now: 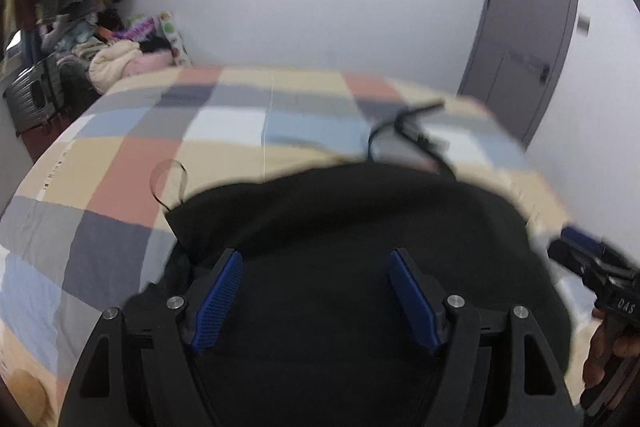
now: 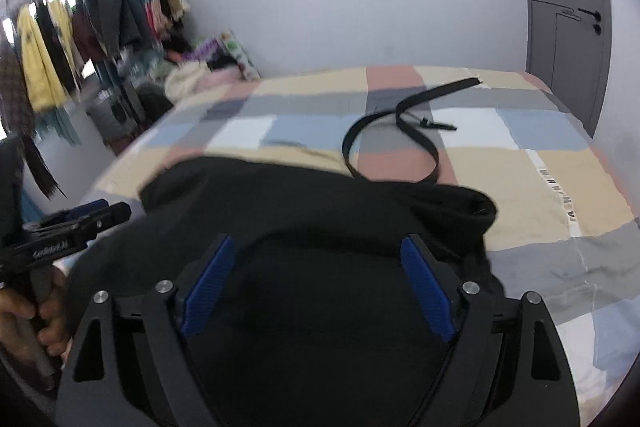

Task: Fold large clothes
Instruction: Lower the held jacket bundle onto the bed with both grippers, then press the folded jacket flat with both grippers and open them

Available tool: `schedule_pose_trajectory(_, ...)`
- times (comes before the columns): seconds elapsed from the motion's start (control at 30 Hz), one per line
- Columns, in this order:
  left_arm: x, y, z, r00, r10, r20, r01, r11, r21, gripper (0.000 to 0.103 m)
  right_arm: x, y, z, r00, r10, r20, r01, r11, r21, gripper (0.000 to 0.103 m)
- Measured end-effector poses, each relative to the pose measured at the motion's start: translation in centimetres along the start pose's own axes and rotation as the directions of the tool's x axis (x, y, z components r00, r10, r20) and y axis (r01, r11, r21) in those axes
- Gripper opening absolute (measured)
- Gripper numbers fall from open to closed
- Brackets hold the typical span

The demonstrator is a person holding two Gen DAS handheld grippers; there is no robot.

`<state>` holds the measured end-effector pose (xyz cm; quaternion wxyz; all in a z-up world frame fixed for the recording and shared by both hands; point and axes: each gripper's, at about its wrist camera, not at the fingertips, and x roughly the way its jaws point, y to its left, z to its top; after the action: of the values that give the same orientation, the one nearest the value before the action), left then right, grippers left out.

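Black garment [image 1: 360,247] lies bunched on the near part of the bed [image 1: 120,163], spread across the checked cover; both wrist views are motion-blurred.

Left gripper [image 1: 316,255]: jaws spread wide, blue pads [image 1: 218,303] apart, nothing between them. It hovers over the near part of the garment; contact cannot be judged. In the right wrist view it shows at the left edge [image 2: 100,213], held by a hand [image 2: 44,311].

Right gripper [image 2: 318,241]: jaws also wide apart, pads [image 2: 426,291] clear of cloth, poised above the garment's [image 2: 304,211] near middle. It appears at the right edge of the left wrist view [image 1: 576,239].

A black belt [image 2: 400,123] lies looped on the bed beyond the garment, its near loop touching or just beside the garment's far edge.

Far left: a rack of hanging clothes [image 2: 60,39] and a heap of laundry [image 1: 120,55]. Far right: 1 grey door [image 2: 568,27] in a white wall [image 1: 320,19].
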<state>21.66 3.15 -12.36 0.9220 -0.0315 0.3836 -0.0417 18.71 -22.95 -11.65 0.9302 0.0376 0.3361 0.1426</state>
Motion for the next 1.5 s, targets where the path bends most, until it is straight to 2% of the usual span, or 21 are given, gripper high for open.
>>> schedule_pose_trajectory(0.07,1.3,0.4,-0.6,1.0,0.015,-0.015,-0.015,1.0,0.0,0.075,1.8,0.7,-0.1,1.0,-0.018,-0.015,0.018,0.999,-0.041,0.085)
schedule_pose_trajectory(0.2,2.7,1.9,-0.8,1.0,0.0,-0.025,-0.002,0.999,-0.043,0.075,3.8,0.7,0.1,0.999,-0.046,-0.004,0.046,0.997,-0.059,0.099)
schedule_pose_trajectory(0.33,4.4,2.3,-0.8,0.998,0.052,-0.041,-0.052,0.999,0.013,0.075,5.8,0.2,-0.2,0.999,-0.036,-0.017,0.036,0.999,-0.041,0.1)
schedule_pose_trajectory(0.47,5.5,3.0,-0.8,0.998,0.037,-0.046,-0.038,0.999,-0.004,0.076,8.2,0.1,-0.7,0.998,-0.034,-0.048,0.033,0.999,-0.021,0.103)
schedule_pose_trajectory(0.6,6.5,3.5,-0.7,0.998,0.052,-0.036,-0.053,0.999,-0.008,0.078,10.2,0.2,-0.5,0.996,-0.034,-0.084,0.031,0.999,-0.034,0.103)
schedule_pose_trajectory(0.77,7.8,4.2,-0.8,0.998,0.038,-0.046,-0.039,0.999,-0.033,0.081,11.7,-0.1,-0.8,0.996,-0.019,-0.089,0.018,1.0,-0.015,0.103)
schedule_pose_trajectory(1.1,5.9,4.4,-1.6,0.999,0.047,-0.021,-0.048,0.999,-0.013,0.081,9.3,-1.2,-1.3,0.999,-0.002,-0.032,0.003,1.0,0.022,0.103)
schedule_pose_trajectory(1.3,3.2,6.9,-2.4,0.994,0.101,0.03,-0.1,0.994,-0.035,0.081,5.9,-3.8,-1.2,0.996,-0.091,0.02,0.09,0.996,0.023,0.103)
schedule_pose_trajectory(1.43,3.0,8.5,-2.7,0.99,0.139,0.02,-0.137,0.989,-0.063,0.081,5.0,-6.0,-1.5,0.988,-0.151,0.018,0.149,0.987,0.058,0.103)
schedule_pose_trajectory(1.5,3.5,9.2,-2.9,0.991,0.131,0.004,-0.13,0.988,-0.085,0.081,5.2,-7.1,-2.0,0.986,-0.169,0.003,0.169,0.983,0.067,0.103)
